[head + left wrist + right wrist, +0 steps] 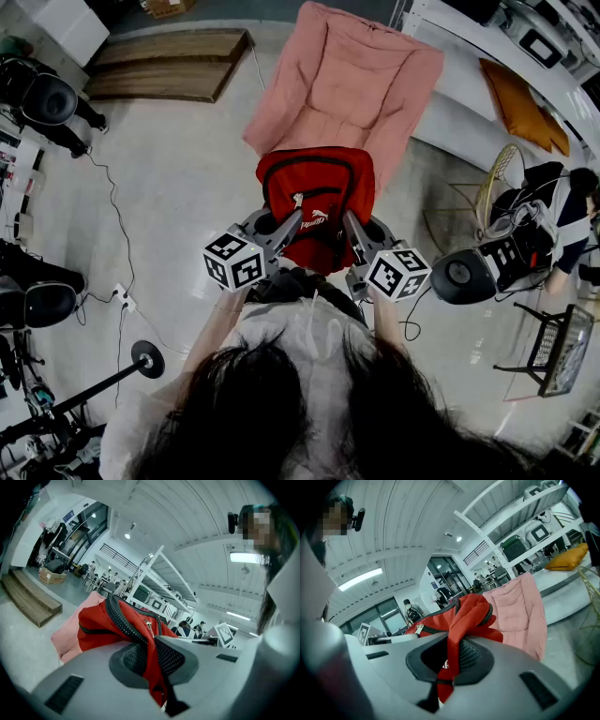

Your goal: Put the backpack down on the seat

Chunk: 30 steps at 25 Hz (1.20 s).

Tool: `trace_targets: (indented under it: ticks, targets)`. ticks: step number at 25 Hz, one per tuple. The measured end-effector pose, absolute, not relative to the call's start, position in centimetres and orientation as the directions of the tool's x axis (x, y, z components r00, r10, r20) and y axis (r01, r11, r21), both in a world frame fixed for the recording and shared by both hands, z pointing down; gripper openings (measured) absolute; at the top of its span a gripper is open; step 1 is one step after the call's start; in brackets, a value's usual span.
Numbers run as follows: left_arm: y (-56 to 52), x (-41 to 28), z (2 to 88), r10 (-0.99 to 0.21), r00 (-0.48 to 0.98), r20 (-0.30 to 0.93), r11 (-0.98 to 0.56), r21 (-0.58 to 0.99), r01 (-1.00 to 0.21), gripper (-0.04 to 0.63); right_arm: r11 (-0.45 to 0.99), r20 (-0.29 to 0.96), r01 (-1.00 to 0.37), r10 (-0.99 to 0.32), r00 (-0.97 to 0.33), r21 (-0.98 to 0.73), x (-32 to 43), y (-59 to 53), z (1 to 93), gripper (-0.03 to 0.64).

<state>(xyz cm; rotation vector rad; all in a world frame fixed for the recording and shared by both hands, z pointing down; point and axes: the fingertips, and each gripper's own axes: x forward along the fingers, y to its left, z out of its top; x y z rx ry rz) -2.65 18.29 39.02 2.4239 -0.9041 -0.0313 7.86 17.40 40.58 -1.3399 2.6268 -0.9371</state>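
A red backpack [317,199] with black zips hangs in the air in front of the person, just short of the pink padded seat [352,80]. My left gripper [293,218] is shut on the bag's red fabric [117,625] at its left side. My right gripper [349,225] is shut on a fold of the same bag [464,616] at its right side. In the right gripper view the pink seat [520,609] stands just behind the bag. The bag's lower part is hidden behind the grippers in the head view.
A wooden step platform [169,64] lies at the back left. Cables [117,225] and a power strip run over the floor on the left. A white bench with an orange cushion [525,108] is at the right, near a wire chair [497,187] and a seated person [562,220].
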Motion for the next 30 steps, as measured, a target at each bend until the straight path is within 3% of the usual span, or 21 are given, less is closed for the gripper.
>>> trace_targets:
  ticks: [30]
  targets:
    - [17.5, -8.7, 39.1, -0.561, 0.815, 0.144, -0.672, 0.496, -0.550, 0.043, 0.395, 0.214, -0.754, -0.796, -0.566, -0.526, 2.0, 17.2, 40.5, 0.035]
